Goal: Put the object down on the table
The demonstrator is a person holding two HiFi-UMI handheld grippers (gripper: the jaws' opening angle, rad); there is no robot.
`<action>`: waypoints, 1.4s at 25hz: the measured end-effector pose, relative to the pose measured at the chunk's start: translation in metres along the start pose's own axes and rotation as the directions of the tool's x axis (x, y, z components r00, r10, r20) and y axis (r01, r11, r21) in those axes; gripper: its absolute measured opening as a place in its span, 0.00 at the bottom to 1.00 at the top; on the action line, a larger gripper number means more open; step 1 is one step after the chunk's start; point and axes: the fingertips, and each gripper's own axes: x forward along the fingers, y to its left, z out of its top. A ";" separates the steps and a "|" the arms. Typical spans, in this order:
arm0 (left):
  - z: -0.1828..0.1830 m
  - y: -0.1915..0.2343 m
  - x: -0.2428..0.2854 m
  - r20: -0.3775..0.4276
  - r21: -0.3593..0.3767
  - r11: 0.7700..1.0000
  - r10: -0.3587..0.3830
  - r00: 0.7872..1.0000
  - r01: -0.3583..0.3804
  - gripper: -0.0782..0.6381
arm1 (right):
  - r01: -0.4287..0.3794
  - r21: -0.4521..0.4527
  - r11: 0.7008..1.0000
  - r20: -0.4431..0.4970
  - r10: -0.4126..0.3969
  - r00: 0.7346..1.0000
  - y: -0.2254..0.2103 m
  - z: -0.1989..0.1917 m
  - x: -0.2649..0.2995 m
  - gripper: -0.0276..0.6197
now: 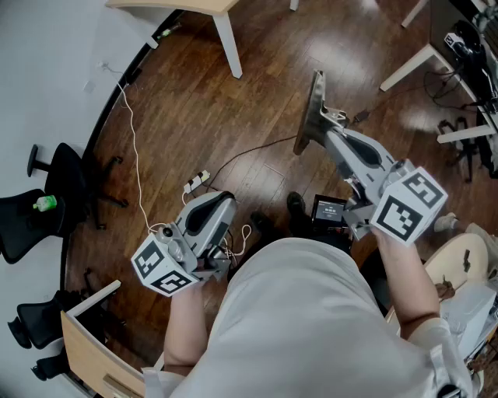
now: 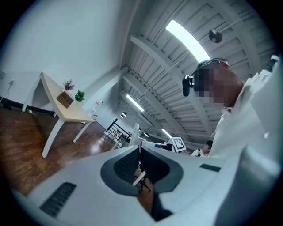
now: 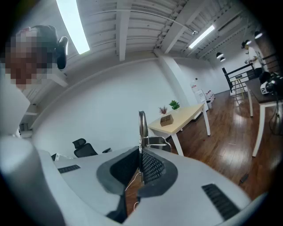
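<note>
My right gripper (image 1: 321, 134) is shut on a flat metal utensil (image 1: 313, 110) that sticks up and forward past its jaws, above the wooden floor. In the right gripper view the utensil's thin handle (image 3: 142, 126) rises from the shut jaws of the right gripper (image 3: 140, 152), with a metal loop beside it. My left gripper (image 1: 222, 204) is held low by my left side, and its jaws stand together with nothing between them; the left gripper (image 2: 139, 152) shows the same. A light wooden table (image 1: 175, 5) stands far ahead, also seen as the table (image 3: 185, 117) and the table (image 2: 66, 110).
Black office chairs (image 1: 54, 194) stand at the left. A white cable (image 1: 136, 155) and a power strip (image 1: 197, 181) lie on the floor. A small screen device (image 1: 329, 210) is at my feet. A wooden desk corner (image 1: 85, 350) sits at lower left, white desks (image 1: 420, 58) at upper right.
</note>
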 end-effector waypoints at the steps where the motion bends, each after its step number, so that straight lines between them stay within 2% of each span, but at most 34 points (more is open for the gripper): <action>1: 0.001 -0.001 -0.002 0.001 0.002 1.000 0.007 1.000 -0.007 0.11 | 0.002 0.002 1.000 -0.005 -0.002 1.000 0.001 -0.001 -0.001 0.05; 7: 0.006 -0.001 -0.021 0.013 0.000 1.000 0.031 0.999 -0.031 0.11 | 0.009 0.010 1.000 -0.029 -0.009 1.000 0.017 -0.011 0.000 0.05; 13: 0.008 0.000 -0.017 0.029 -0.009 0.999 0.032 0.999 -0.031 0.11 | 0.015 0.015 1.000 -0.033 -0.015 0.999 0.012 -0.008 -0.002 0.05; 19: 0.011 0.009 -0.036 0.076 -0.028 0.999 0.044 0.996 -0.042 0.11 | 0.012 0.008 1.000 -0.050 -0.012 0.999 0.025 -0.017 0.009 0.05; 20: 0.011 0.013 -0.041 0.081 -0.032 0.998 0.048 0.996 -0.046 0.21 | 0.009 0.006 1.000 -0.051 -0.009 0.999 0.028 -0.019 0.014 0.05; 21: 0.011 0.016 -0.045 0.084 -0.036 0.998 0.054 0.995 -0.051 0.23 | 0.004 0.004 1.000 -0.052 -0.004 0.999 0.030 -0.021 0.018 0.05; 28: 0.026 0.052 -0.059 0.114 -0.044 0.995 0.094 0.989 -0.090 0.23 | -0.062 0.000 0.998 -0.076 0.062 0.995 0.030 -0.020 0.076 0.05; 35: 0.058 0.100 -0.029 0.152 -0.062 0.990 0.132 0.979 -0.124 0.23 | -0.138 0.001 0.990 -0.088 0.138 0.987 0.000 0.012 0.144 0.05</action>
